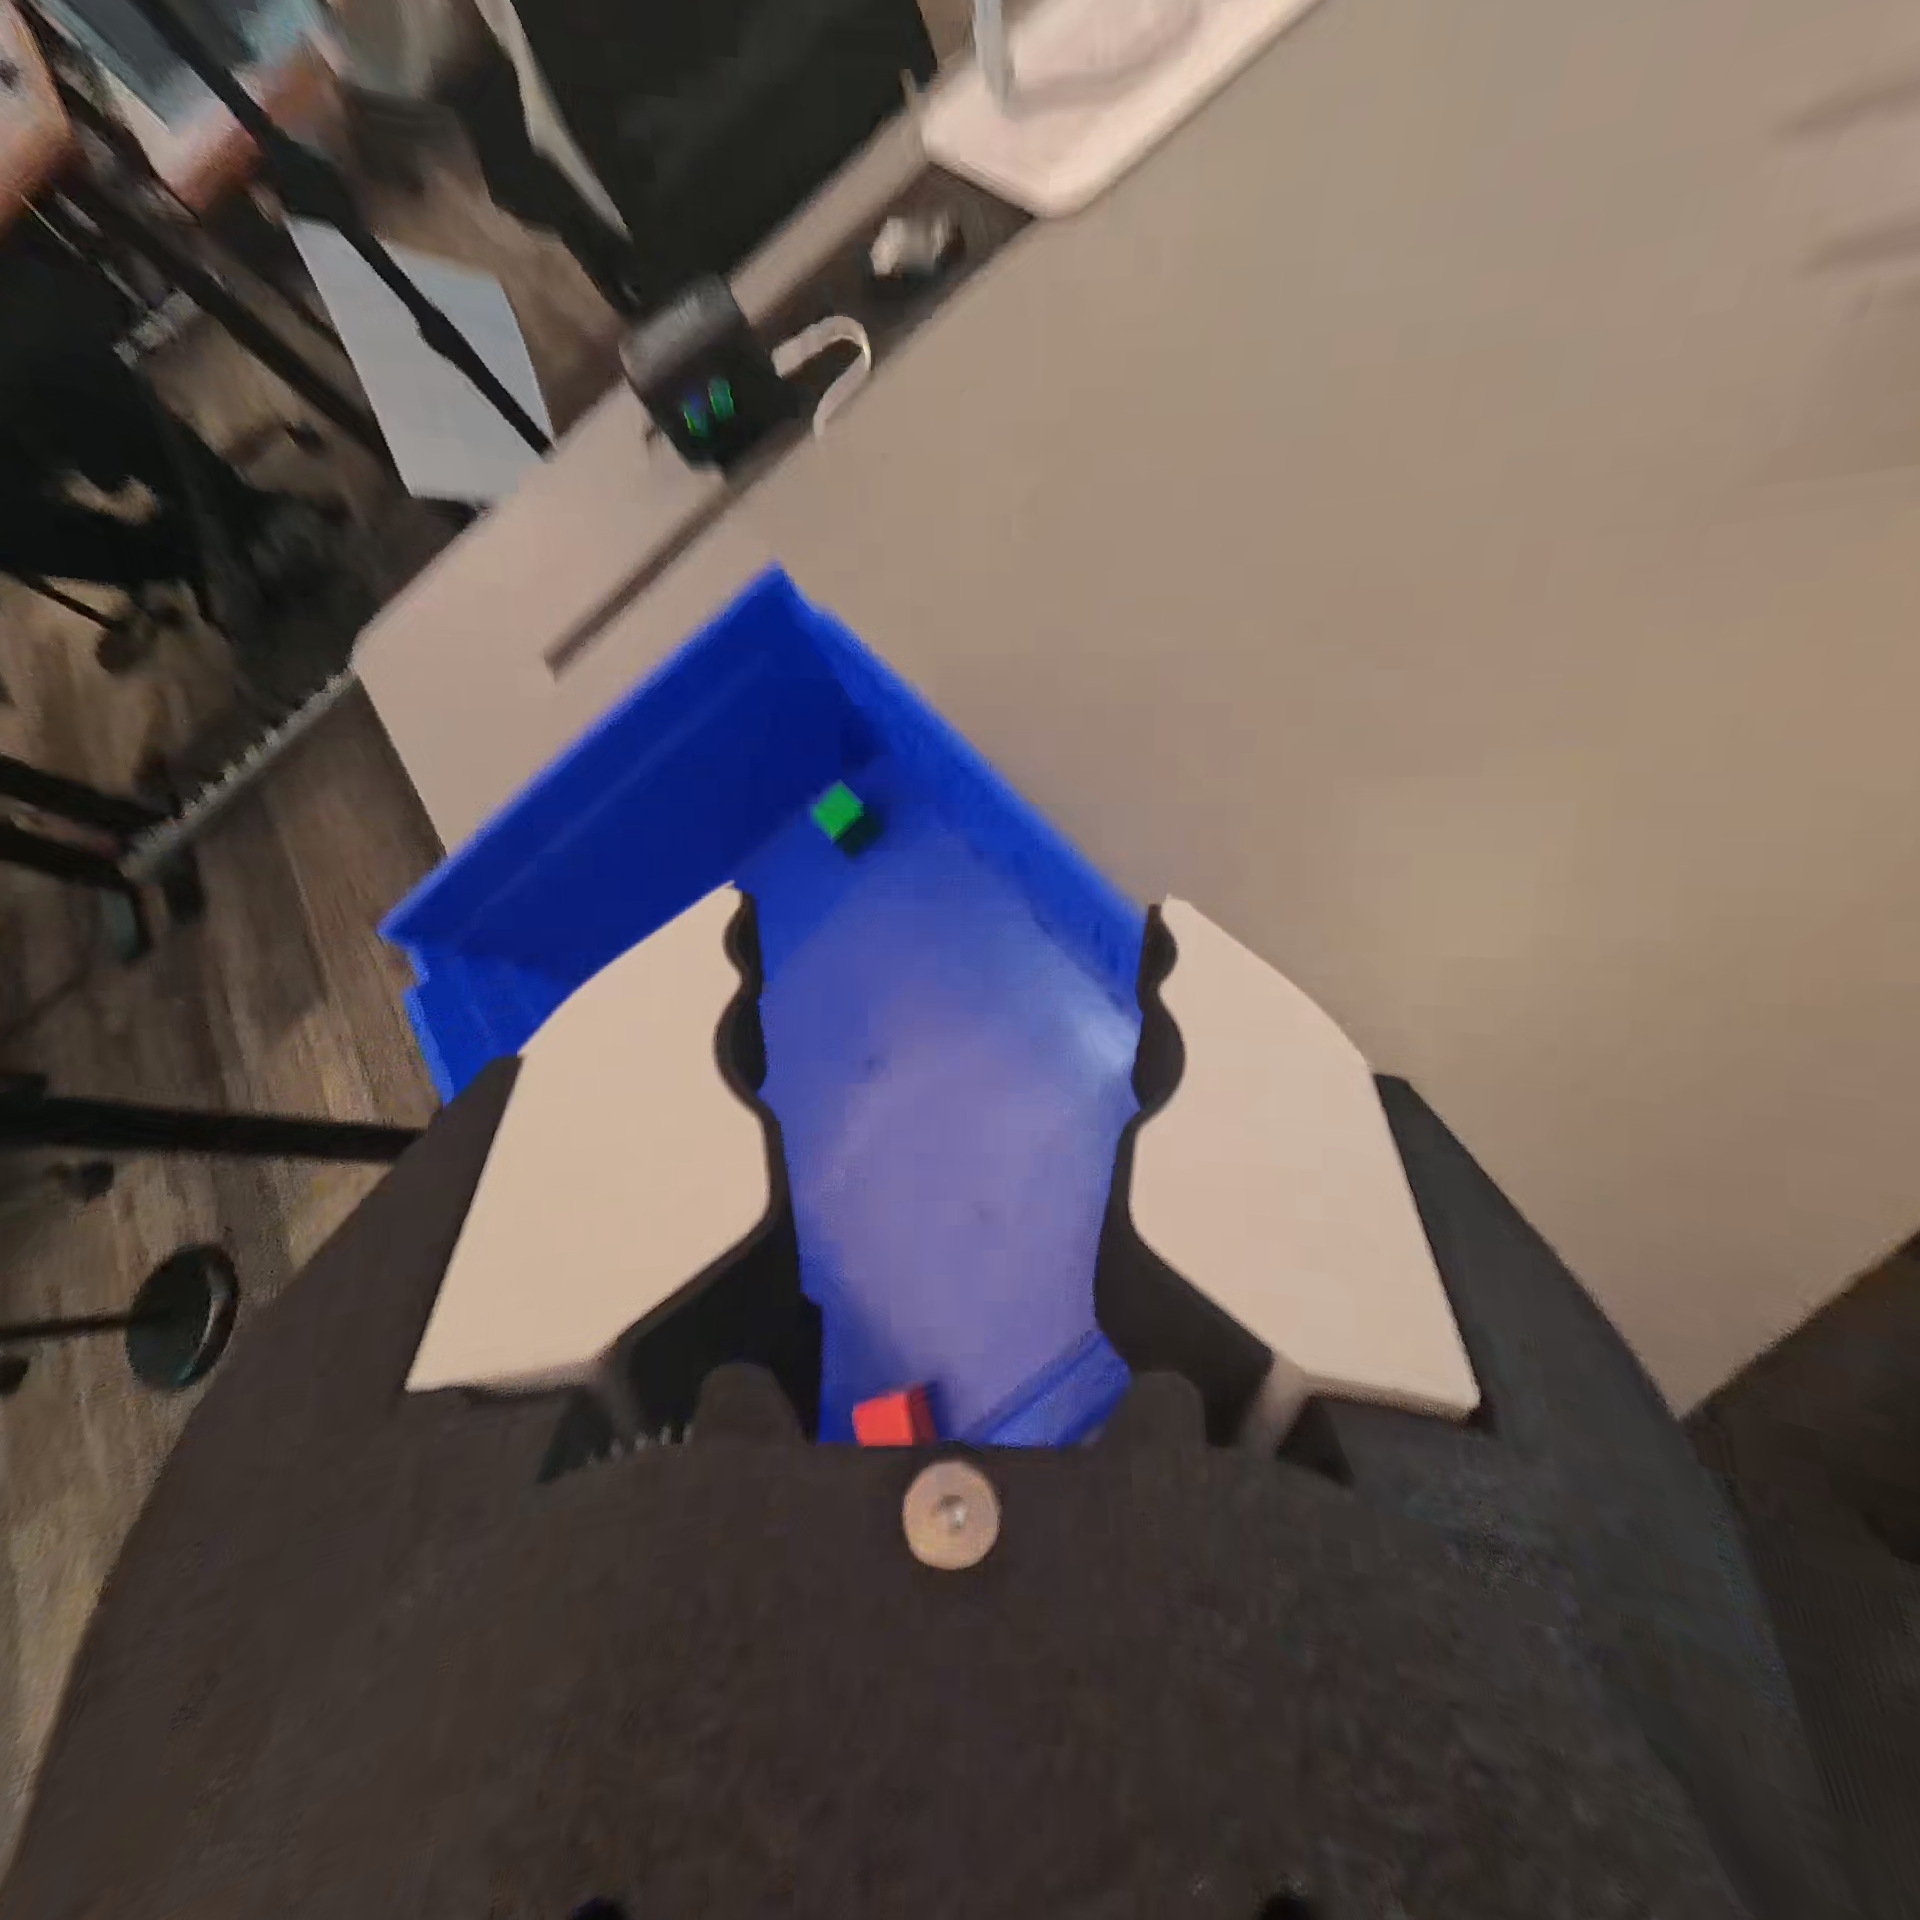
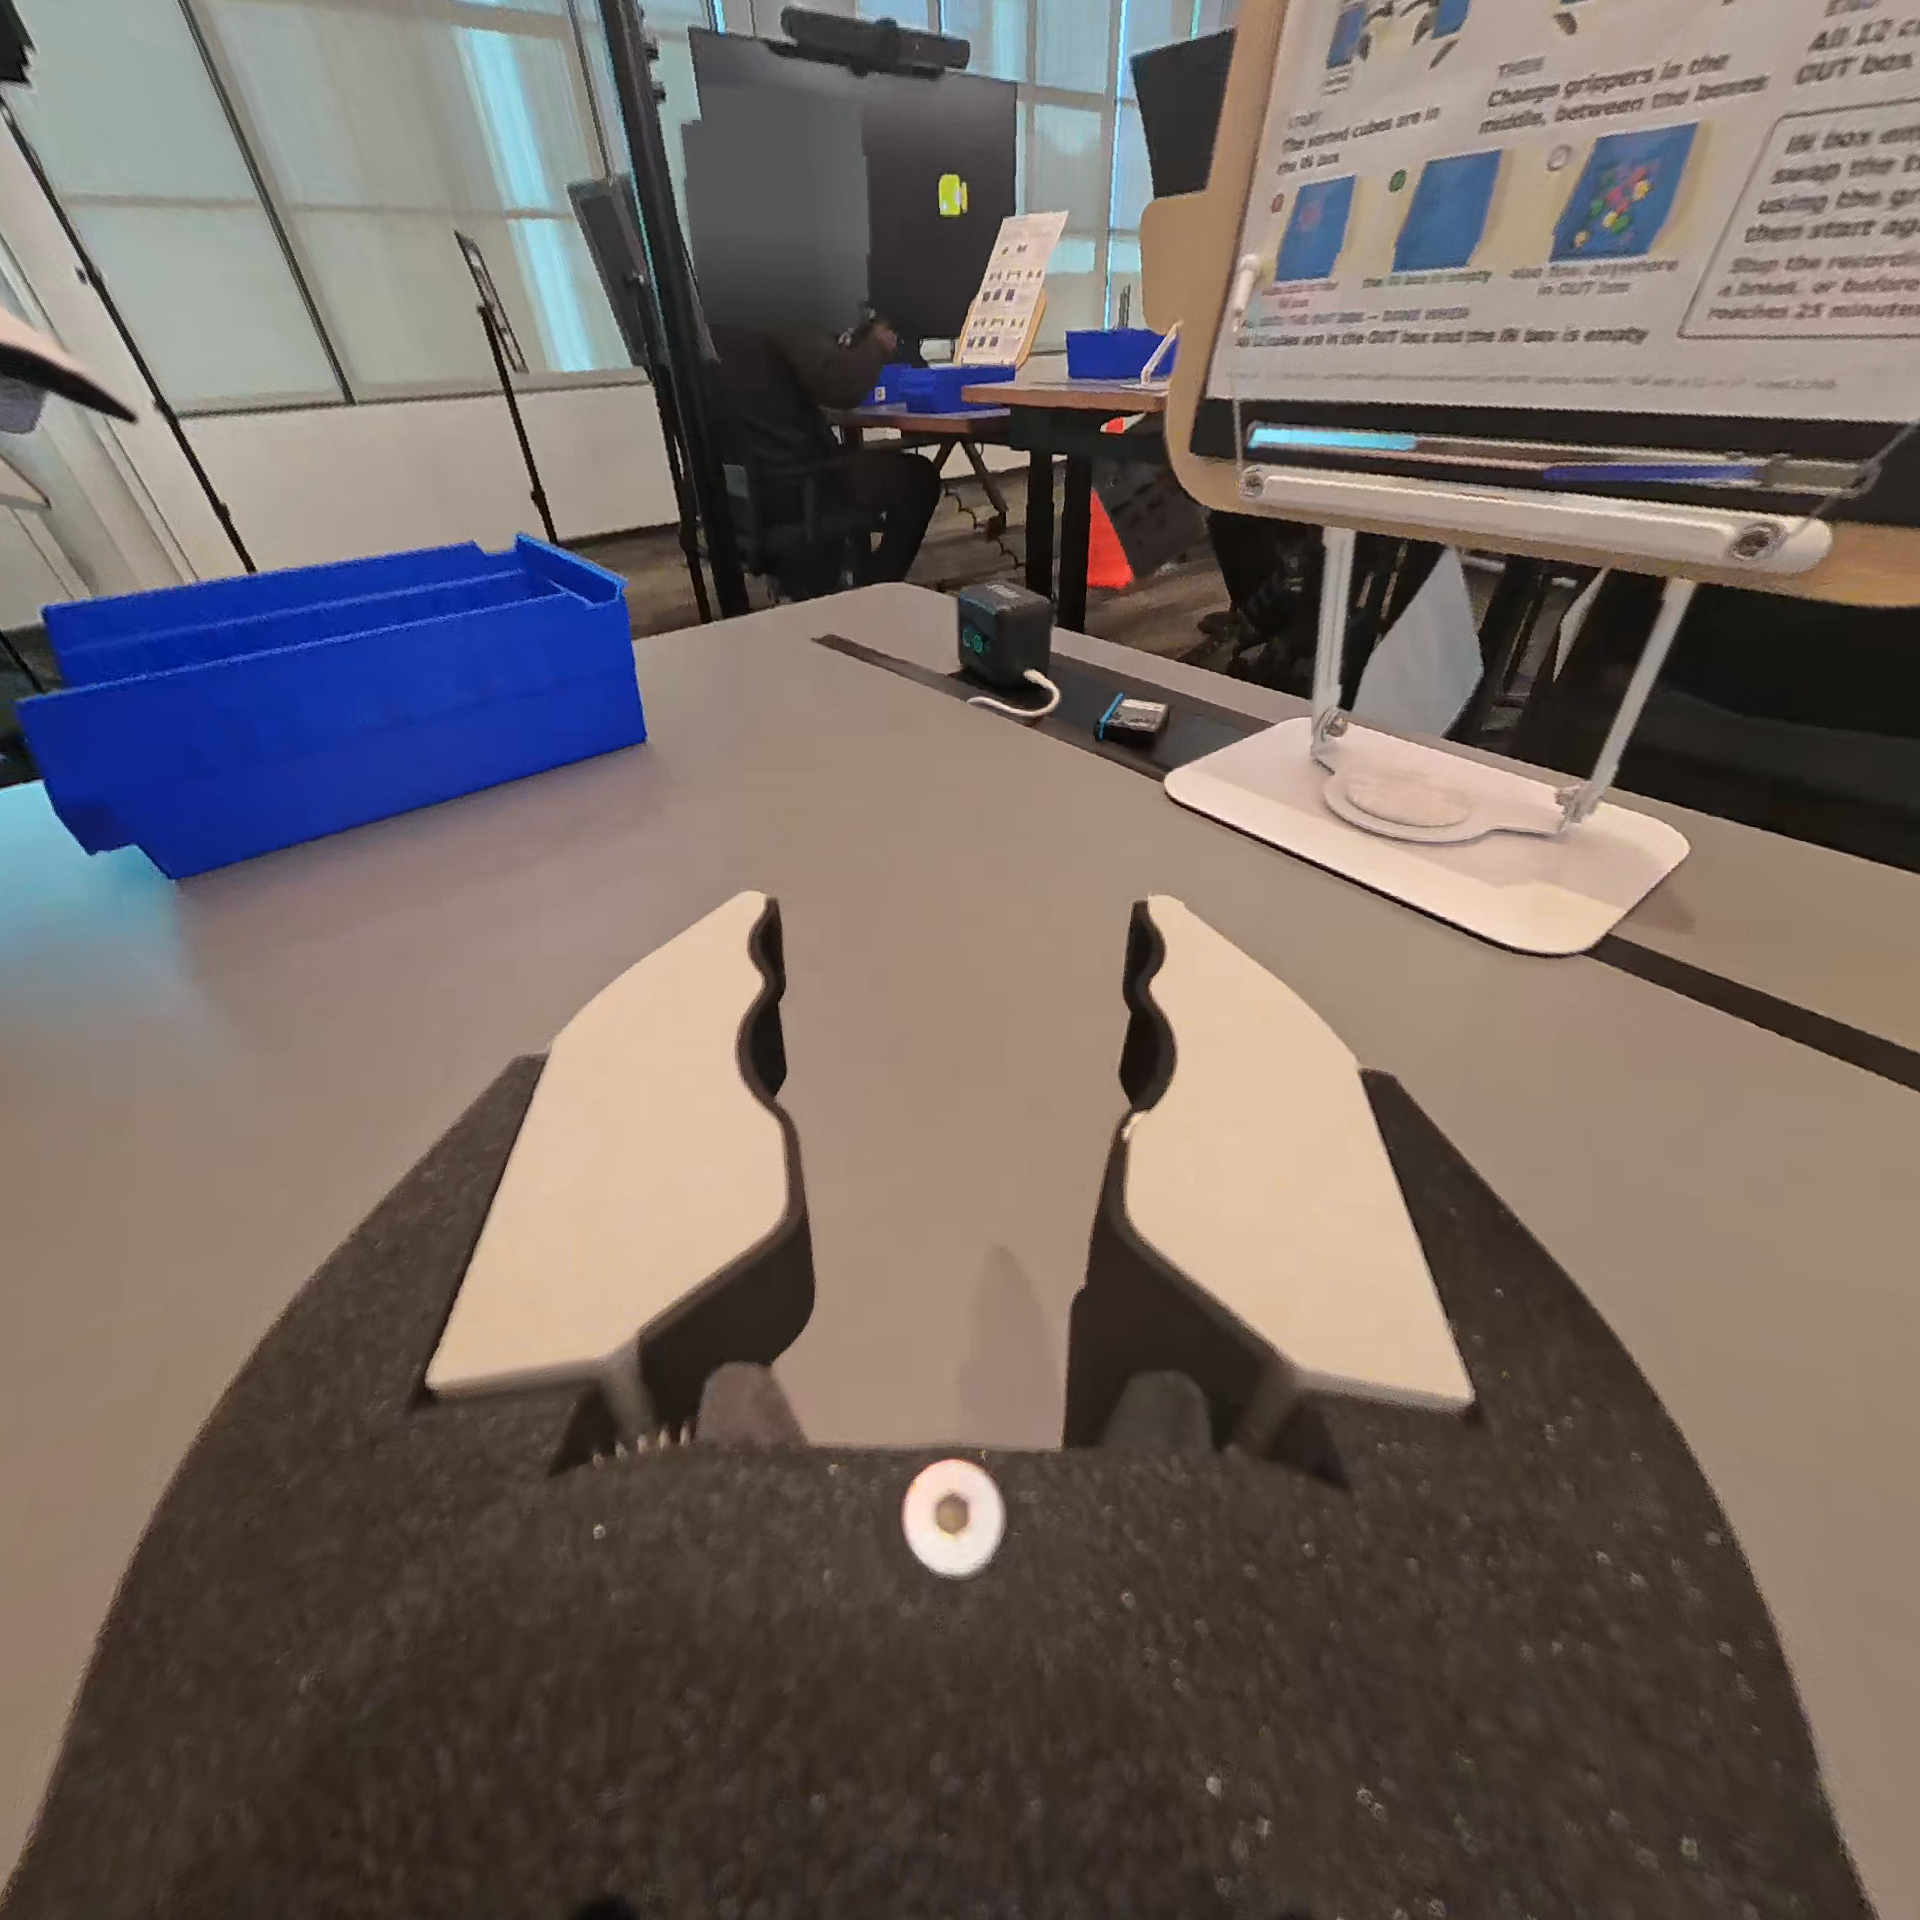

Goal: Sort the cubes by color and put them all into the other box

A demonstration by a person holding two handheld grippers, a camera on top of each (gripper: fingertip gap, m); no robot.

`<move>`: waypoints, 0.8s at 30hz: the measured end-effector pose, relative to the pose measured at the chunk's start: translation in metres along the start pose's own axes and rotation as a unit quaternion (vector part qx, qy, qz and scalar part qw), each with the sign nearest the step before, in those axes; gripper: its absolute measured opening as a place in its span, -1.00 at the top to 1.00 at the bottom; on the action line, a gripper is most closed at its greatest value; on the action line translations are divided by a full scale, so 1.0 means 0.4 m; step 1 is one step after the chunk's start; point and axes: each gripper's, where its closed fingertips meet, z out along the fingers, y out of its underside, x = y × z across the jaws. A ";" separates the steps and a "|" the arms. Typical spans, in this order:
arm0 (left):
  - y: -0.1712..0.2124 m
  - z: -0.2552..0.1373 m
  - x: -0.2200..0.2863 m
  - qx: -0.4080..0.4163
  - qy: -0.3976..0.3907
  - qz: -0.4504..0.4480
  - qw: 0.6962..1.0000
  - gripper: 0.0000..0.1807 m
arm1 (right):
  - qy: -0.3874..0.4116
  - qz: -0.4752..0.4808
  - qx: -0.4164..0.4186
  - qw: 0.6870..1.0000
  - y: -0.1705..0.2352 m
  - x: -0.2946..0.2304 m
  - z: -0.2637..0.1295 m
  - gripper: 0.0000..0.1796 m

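Observation:
In the left wrist view, a blue box [image 1: 644,790] sits at the corner of the grey table. A green cube [image 1: 840,812] lies in its far corner. A red cube [image 1: 891,1415] lies near its near wall, partly hidden by the gripper body. My left gripper [image 1: 945,904] is open and empty, held above the box's inside. In the right wrist view, my right gripper [image 2: 951,904] is open and empty, low over the bare table. A blue box [image 2: 343,717] stands to its far left; its inside is hidden.
A white stand base [image 2: 1434,831] holding an instruction board [image 2: 1558,260] stands at the right back. A small black device [image 2: 992,639] with a white cable sits in the table's dark cable slot. The table edge [image 1: 405,748] and floor lie left of the box. A person sits at a far table.

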 end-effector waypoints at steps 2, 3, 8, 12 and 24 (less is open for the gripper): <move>0.066 0.010 0.001 -0.041 0.037 0.008 0.998 0.23 | -0.005 -0.004 -0.011 1.000 -0.010 -0.020 0.011 0.30; 0.093 0.017 0.005 -0.055 0.058 0.012 0.997 0.23 | -0.009 -0.003 -0.014 1.000 -0.015 -0.031 0.017 0.30; 0.189 0.061 0.014 -0.105 0.118 0.023 0.987 0.19 | -0.017 -0.012 -0.043 0.999 -0.036 -0.074 0.047 0.30; 0.196 0.117 -0.051 -0.091 0.054 -0.016 0.994 0.20 | -0.019 -0.015 -0.053 0.998 -0.060 -0.101 0.077 0.30; 0.140 0.391 -0.196 -0.042 -0.008 -0.274 0.961 0.24 | -0.033 -0.030 -0.079 0.996 -0.077 -0.157 0.152 0.30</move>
